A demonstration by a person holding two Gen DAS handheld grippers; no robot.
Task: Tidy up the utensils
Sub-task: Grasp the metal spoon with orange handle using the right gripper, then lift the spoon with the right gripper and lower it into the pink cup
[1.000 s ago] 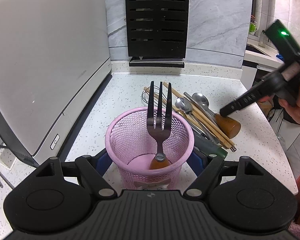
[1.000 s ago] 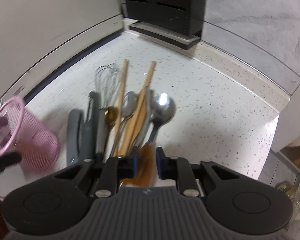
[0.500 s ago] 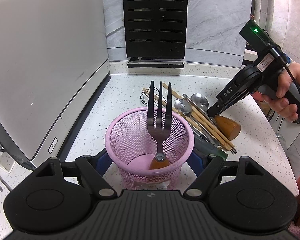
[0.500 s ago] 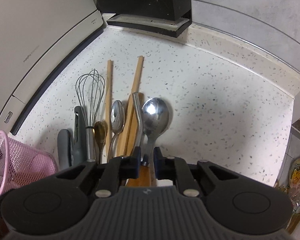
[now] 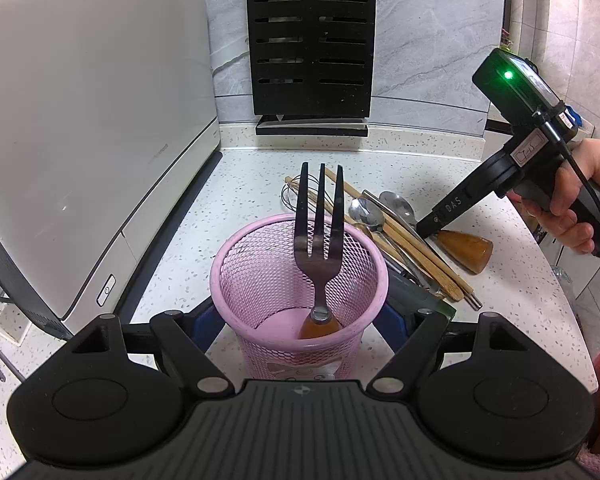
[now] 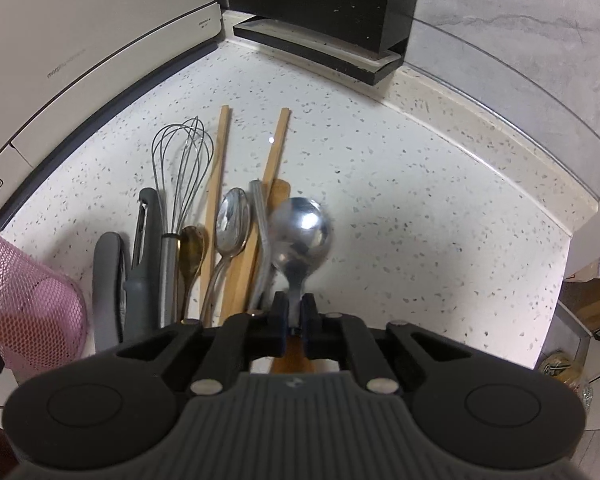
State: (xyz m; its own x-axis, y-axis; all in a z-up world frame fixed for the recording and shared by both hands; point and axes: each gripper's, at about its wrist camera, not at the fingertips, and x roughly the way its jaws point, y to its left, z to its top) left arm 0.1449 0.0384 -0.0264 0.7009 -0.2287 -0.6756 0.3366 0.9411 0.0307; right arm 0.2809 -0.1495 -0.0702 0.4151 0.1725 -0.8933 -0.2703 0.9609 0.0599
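Right gripper (image 6: 296, 314) pinches the large spoon (image 6: 300, 232)

Low centre of frame, its jaws clamp the spoon's neck; the left gripper (image 5: 300, 320) spans the pink mesh basket (image 5: 236, 264) holding a fork (image 5: 319, 240).

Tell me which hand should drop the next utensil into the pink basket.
Right. Its gripper is shut on the big spoon in the pile, while the left gripper straddles the basket, steadying it.
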